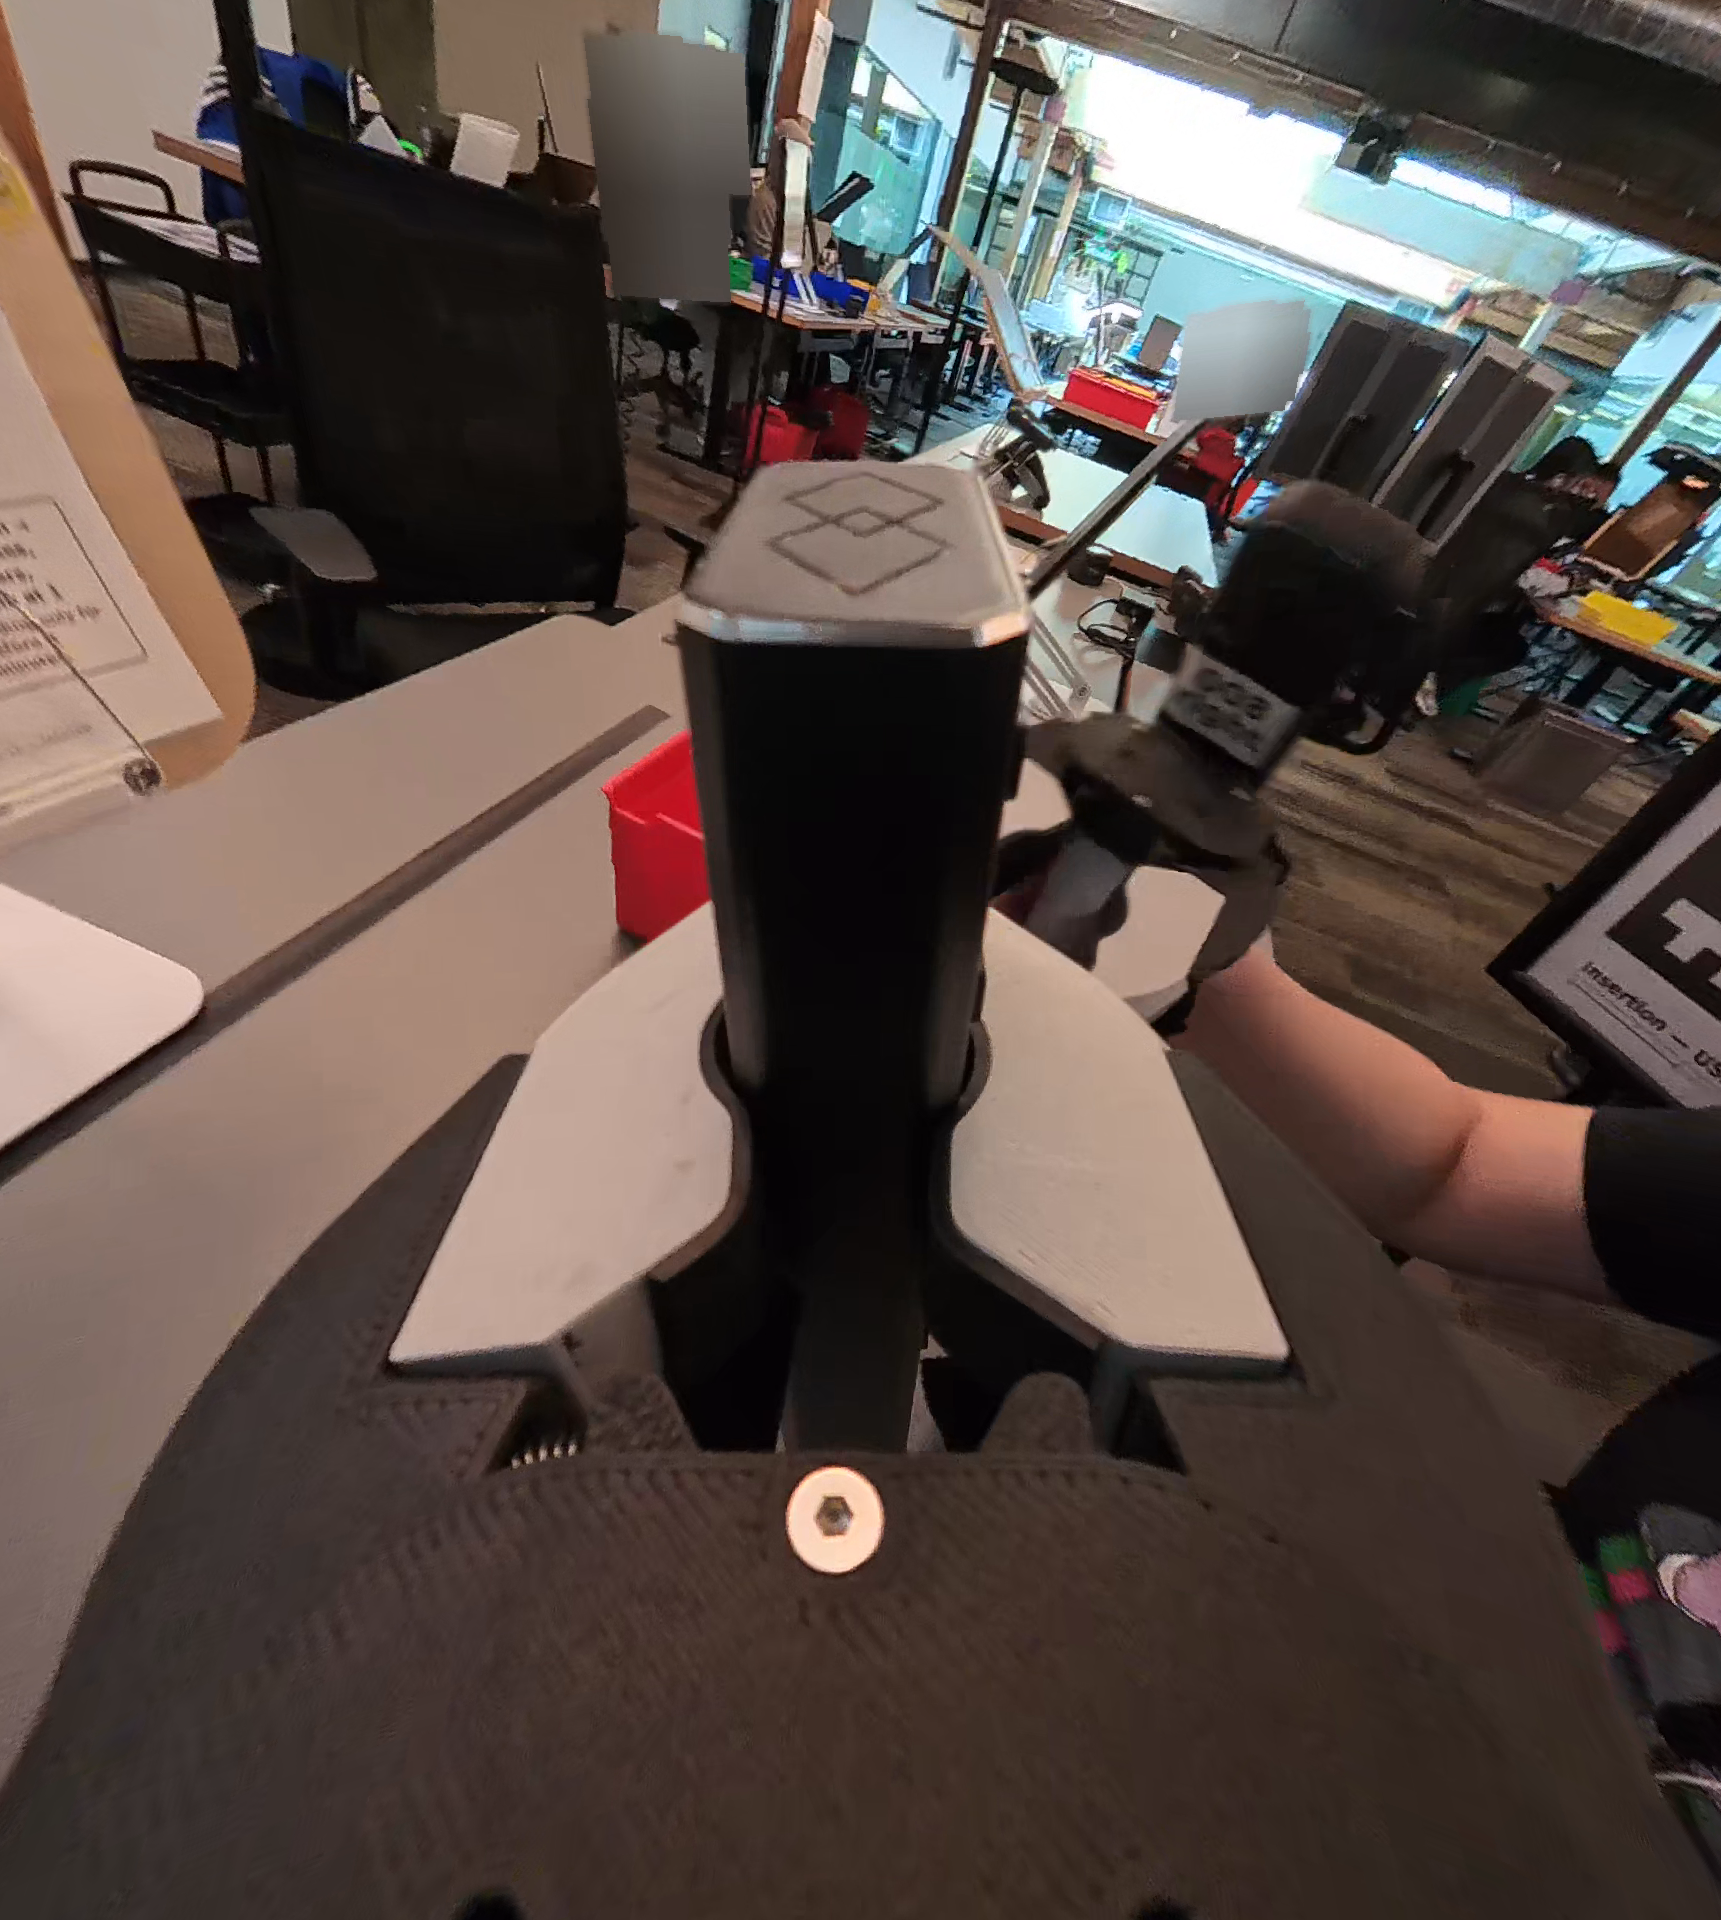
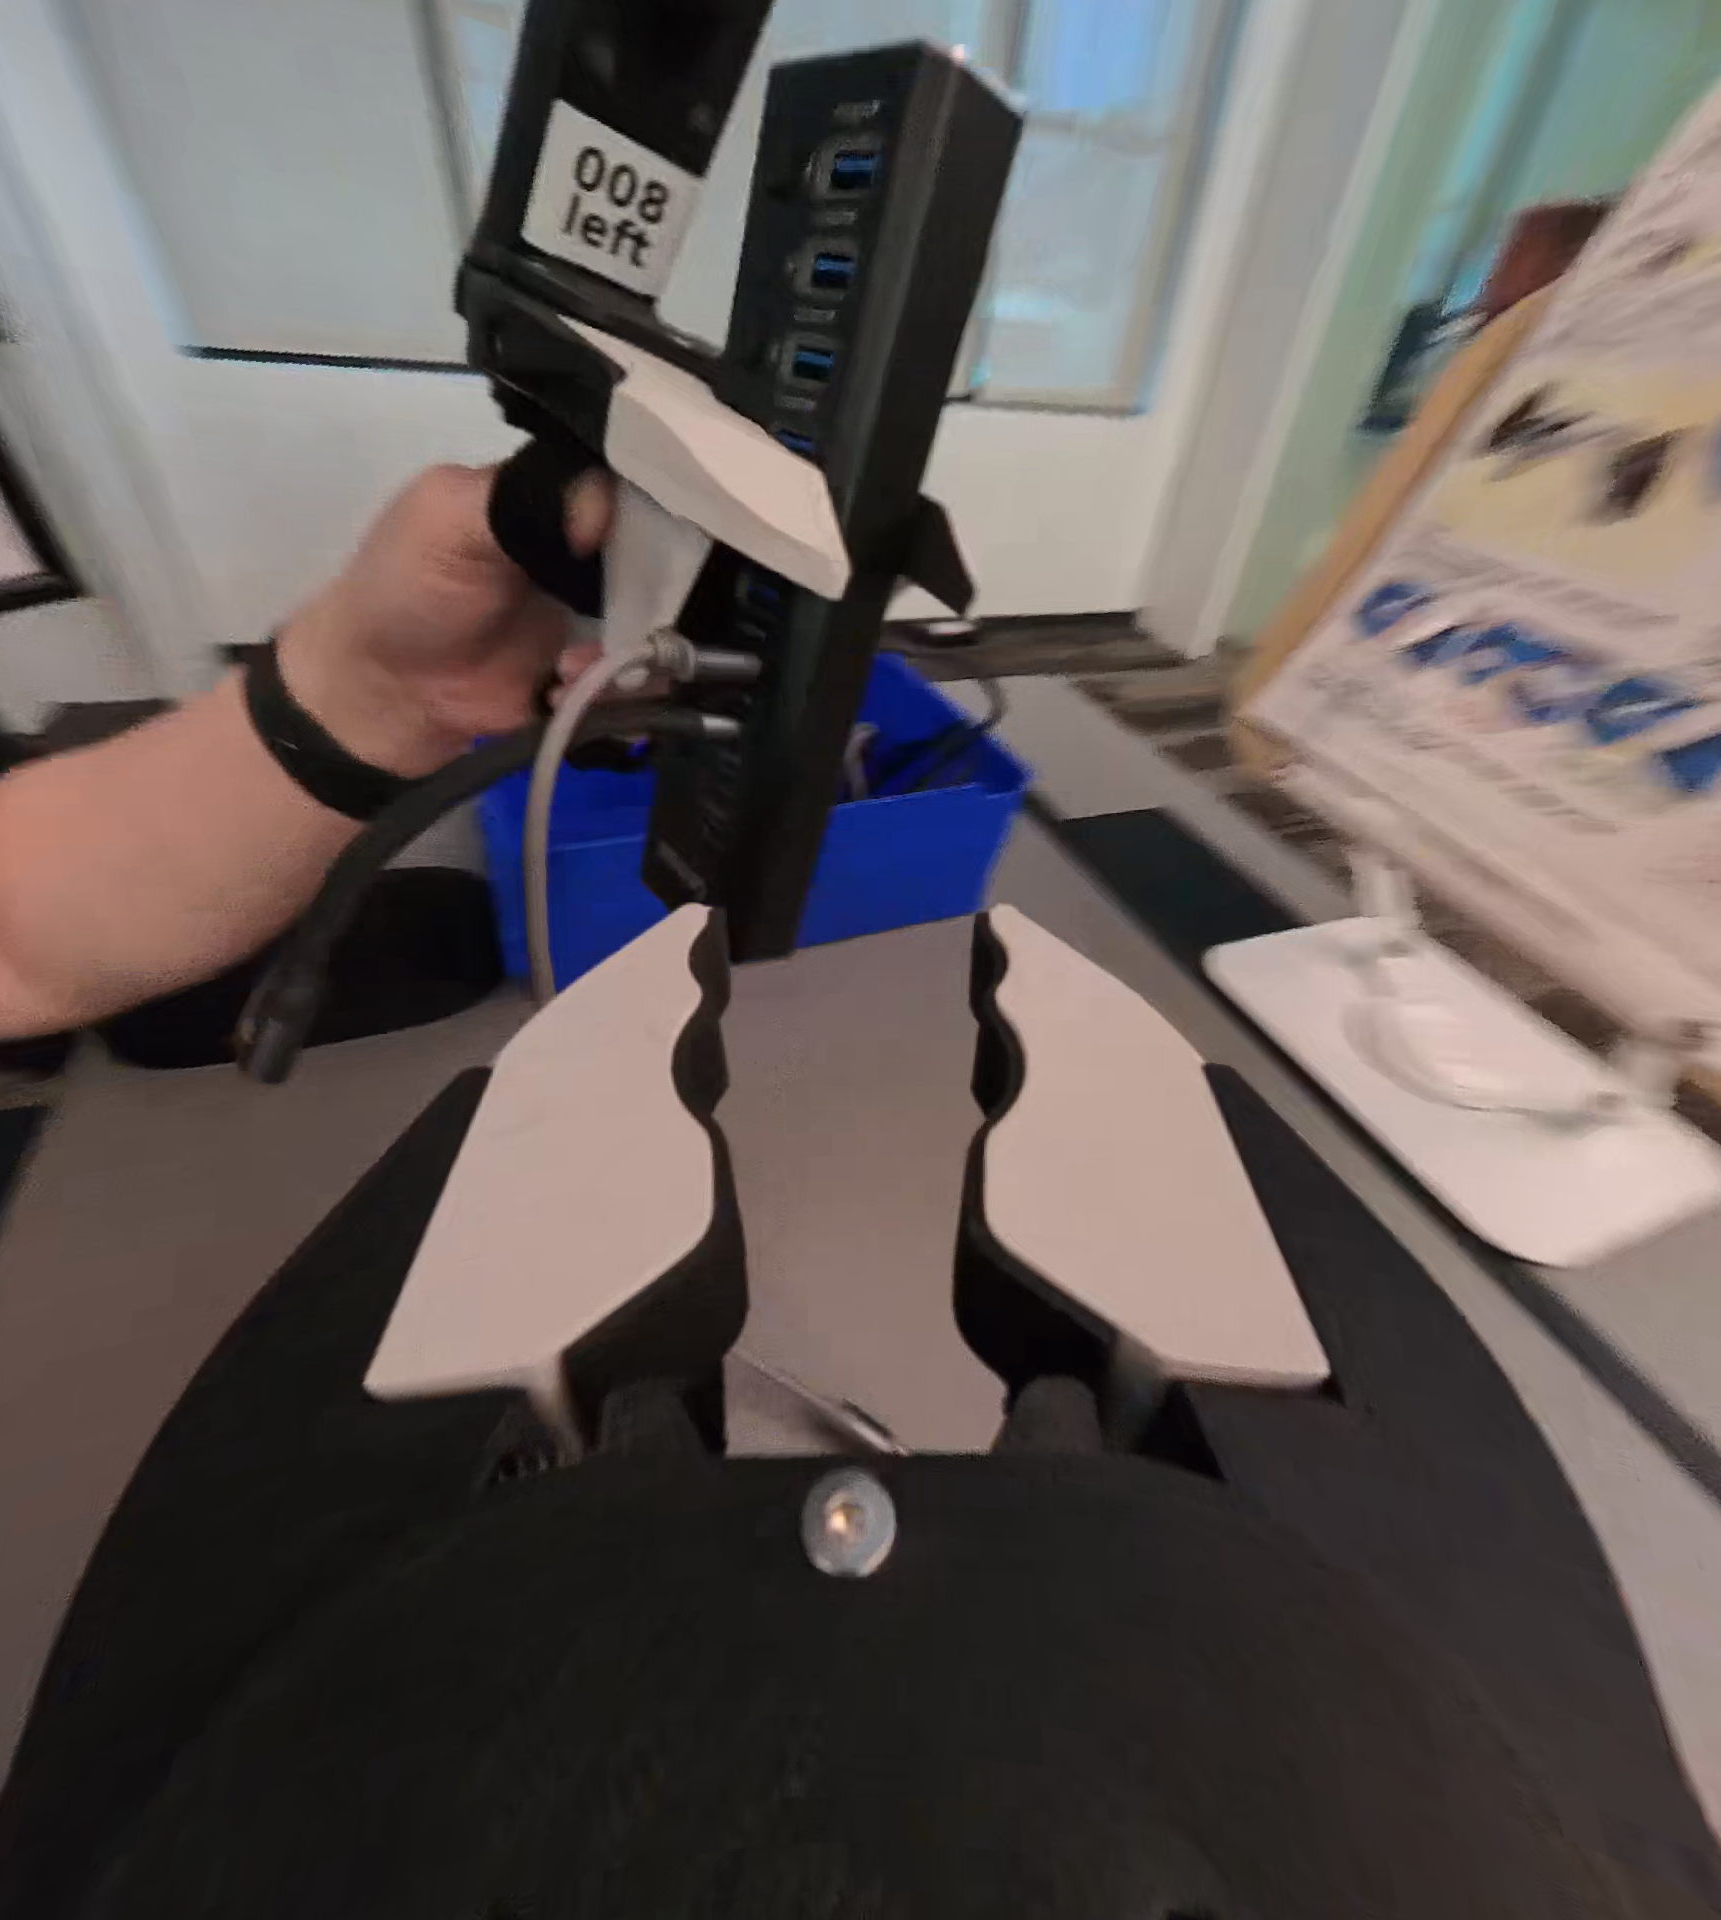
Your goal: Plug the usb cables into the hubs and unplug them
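Observation:
My left gripper [image 1: 851,1029] is shut on a tall black USB hub [image 1: 851,790] with a silver end cap and holds it upright above the grey table [image 1: 264,1091]. In the right wrist view the hub [image 2: 866,312] shows a row of blue ports. A grey cable [image 2: 542,831] and a black cable [image 2: 368,862] are plugged into its lower part and hang to the left. The left gripper [image 2: 835,520] clamps the hub at mid-height. My right gripper [image 2: 851,935] is open and empty, just below the hub's lower end. It also shows in the left wrist view [image 1: 1095,894], behind the hub.
A red bin [image 1: 653,852] stands behind the hub. A blue bin [image 2: 918,831] holding cables sits on the table. A white stand base [image 2: 1458,1122] carries a printed sheet at the right. A framed marker board [image 1: 1687,935] stands at the table's edge. Tip to tip, the grippers are about 6 centimetres apart.

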Tool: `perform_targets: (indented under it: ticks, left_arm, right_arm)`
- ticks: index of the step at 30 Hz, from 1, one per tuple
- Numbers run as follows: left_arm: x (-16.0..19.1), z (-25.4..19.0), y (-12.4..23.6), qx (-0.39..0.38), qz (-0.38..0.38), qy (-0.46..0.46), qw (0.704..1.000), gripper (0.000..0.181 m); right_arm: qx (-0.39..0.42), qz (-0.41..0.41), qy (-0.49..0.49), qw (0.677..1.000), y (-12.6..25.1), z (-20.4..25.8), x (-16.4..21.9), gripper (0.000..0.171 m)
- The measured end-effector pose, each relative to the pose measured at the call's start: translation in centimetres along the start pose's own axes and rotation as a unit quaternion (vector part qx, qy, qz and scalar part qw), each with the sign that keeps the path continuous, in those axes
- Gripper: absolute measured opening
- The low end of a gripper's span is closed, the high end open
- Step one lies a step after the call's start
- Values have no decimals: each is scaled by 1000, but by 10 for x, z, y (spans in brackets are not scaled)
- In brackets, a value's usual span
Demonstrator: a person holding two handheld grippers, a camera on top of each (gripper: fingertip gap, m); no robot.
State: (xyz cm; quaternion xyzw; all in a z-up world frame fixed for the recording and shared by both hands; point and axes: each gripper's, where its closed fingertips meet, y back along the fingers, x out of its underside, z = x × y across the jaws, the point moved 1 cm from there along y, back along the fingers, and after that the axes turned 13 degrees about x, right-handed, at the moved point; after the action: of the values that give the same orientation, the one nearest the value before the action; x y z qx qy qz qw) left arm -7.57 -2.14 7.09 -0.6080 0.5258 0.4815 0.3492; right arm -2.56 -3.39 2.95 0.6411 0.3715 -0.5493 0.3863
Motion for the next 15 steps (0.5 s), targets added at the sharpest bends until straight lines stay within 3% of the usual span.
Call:
perform_targets:
  ticks: [3,5,10,13,15]
  left_arm:
    - [15,3,5,10,8,-1,1000,31]
    - [24,6,7,11,30,0,999,31]
    - [51,8,-2,29,98,9,995,31]
    - [65,5,-17,55,117,24,991,31]
    - [76,4,-27,68,135,37,988,31]
  right_arm:
    - [-105,18,-58,993,-28,19,11,47]
    - [-153,-17,-112,982,-33,22,0,47]
    - [-160,-84,-189,965,-35,-5,-35,50]
    - [-186,-55,-206,959,-44,0,-35,64]
    - [-207,-19,-224,952,-51,9,-26,59]
